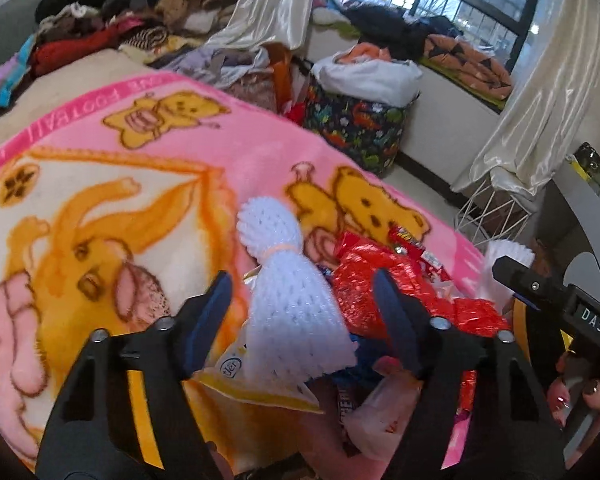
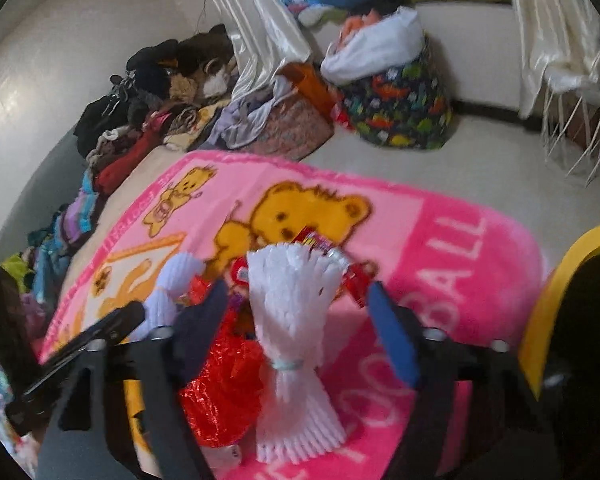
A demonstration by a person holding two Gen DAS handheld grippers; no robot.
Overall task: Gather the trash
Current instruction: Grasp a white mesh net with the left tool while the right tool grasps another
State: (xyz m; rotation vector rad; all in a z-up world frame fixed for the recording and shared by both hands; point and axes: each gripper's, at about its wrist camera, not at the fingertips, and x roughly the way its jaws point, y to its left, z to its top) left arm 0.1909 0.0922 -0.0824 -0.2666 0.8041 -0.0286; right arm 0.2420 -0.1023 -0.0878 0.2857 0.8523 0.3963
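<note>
- Between our left gripper's (image 1: 302,312) fingers lies a white foam net (image 1: 288,300), its long axis running away from the gripper, tie band at mid-length; the pads stand apart at either side and do not press it.
- Between our right gripper's (image 2: 296,320) fingers lies a second net (image 2: 288,336), also lengthwise, fringe at the far end; jaws spread, pads clear of it.
- Each hand is nearer its own net; red wrappers (image 1: 380,288) fill the gap between the two nets.
- All trash rests on the pink blanket (image 1: 140,168).
- Both grippers pitch forward and down; we judge closing on the nets comes next.
</note>
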